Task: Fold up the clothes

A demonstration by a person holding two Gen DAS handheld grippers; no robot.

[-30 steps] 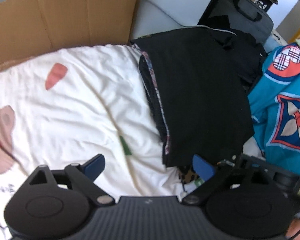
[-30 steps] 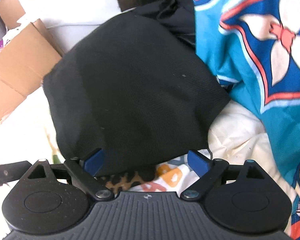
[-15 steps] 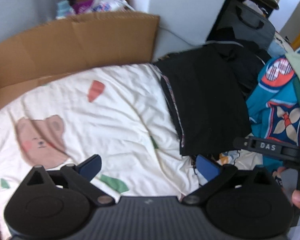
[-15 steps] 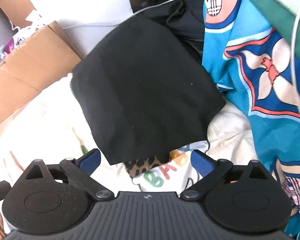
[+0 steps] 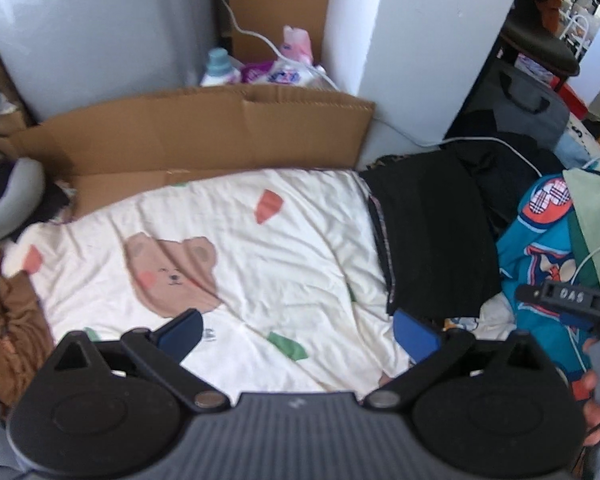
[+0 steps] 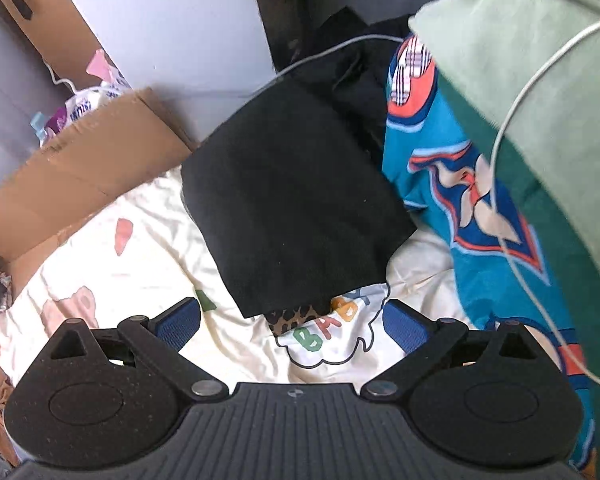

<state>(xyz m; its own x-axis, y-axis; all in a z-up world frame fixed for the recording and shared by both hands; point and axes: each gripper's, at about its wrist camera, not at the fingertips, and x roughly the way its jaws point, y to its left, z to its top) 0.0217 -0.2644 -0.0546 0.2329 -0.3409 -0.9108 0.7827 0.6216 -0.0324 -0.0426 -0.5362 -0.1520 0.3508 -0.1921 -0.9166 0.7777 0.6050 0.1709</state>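
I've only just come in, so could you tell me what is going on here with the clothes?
A person is folding clothes with a handheld gripper in each hand. A folded black garment lies on top of a small stack on the cream bear-print blanket, next to a rumpled turquoise patterned garment not yet folded. Both the left gripper and the right gripper are open and empty, held above the blanket. The right gripper's jaws have just been opening, with nothing between them.

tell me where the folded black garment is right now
In the left wrist view the folded black garment lies on the right edge of the cream bear-print blanket, between the bear print and the teal patterned cloth, just beyond the cardboard sheet.
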